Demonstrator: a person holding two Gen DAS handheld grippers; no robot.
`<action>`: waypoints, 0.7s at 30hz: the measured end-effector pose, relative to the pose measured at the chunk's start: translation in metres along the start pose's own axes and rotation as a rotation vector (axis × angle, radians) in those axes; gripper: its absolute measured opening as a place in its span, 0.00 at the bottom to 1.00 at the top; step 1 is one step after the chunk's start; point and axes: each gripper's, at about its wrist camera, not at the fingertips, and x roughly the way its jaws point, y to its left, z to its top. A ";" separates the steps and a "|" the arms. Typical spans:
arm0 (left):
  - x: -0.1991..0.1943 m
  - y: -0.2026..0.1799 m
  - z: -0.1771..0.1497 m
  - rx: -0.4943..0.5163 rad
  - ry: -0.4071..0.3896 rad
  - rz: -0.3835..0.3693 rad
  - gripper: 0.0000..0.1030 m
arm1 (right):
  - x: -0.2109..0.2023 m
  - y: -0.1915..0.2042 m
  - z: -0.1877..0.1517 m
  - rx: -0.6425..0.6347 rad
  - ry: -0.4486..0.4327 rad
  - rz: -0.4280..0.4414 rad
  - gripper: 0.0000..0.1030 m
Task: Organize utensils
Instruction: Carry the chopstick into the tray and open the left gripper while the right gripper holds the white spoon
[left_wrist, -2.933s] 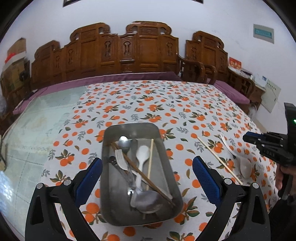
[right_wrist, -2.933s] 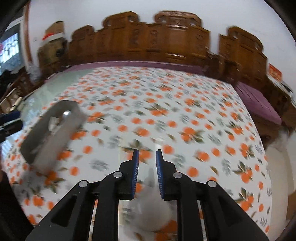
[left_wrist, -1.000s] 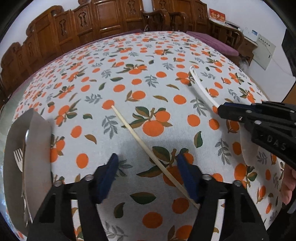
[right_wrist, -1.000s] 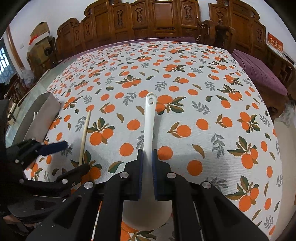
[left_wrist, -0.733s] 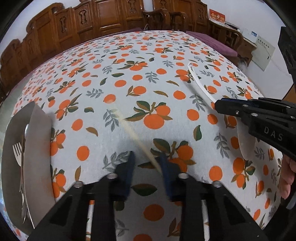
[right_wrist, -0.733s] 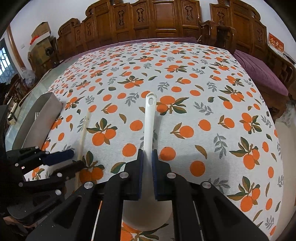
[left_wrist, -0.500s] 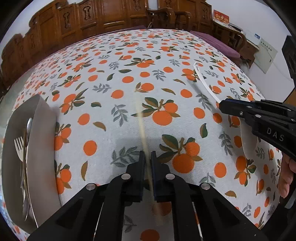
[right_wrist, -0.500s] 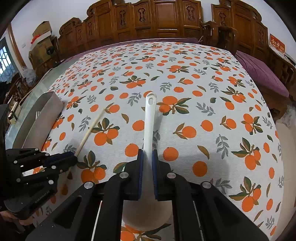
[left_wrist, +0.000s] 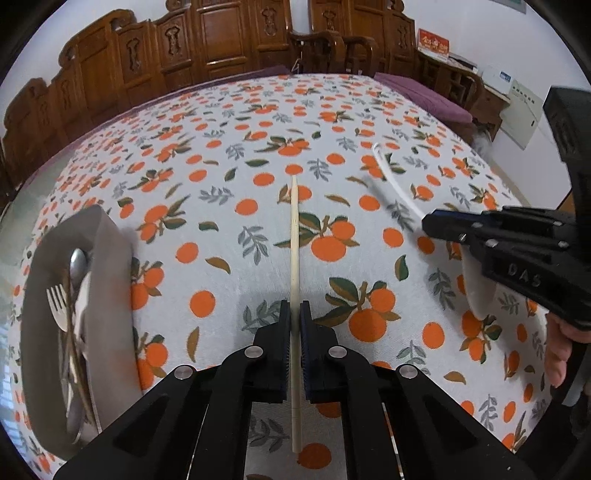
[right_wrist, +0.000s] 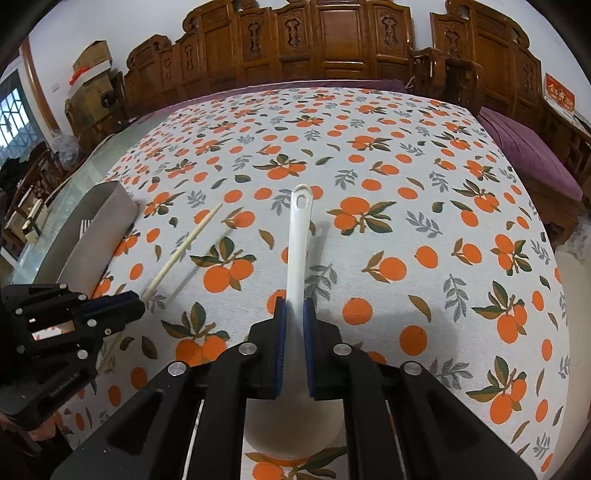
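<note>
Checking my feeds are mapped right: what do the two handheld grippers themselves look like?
Both are matte black plastic linkages with round silver pivot bolts. The left gripper and the right gripper carry blue ribbed pads on their inner finger faces. The right gripper's side shows raised "DAS" lettering in the left wrist view, with bare fingers of the person's hand below it. No cables or sleeves are visible.
</note>
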 end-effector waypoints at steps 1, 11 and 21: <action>-0.004 0.001 0.001 0.001 -0.009 -0.001 0.04 | -0.001 0.002 0.000 -0.003 -0.002 0.002 0.10; -0.031 0.015 0.006 -0.003 -0.065 0.002 0.04 | -0.006 0.022 0.005 -0.040 -0.019 0.028 0.10; -0.060 0.037 0.002 -0.023 -0.113 0.003 0.04 | -0.002 0.045 0.003 -0.091 -0.007 0.031 0.10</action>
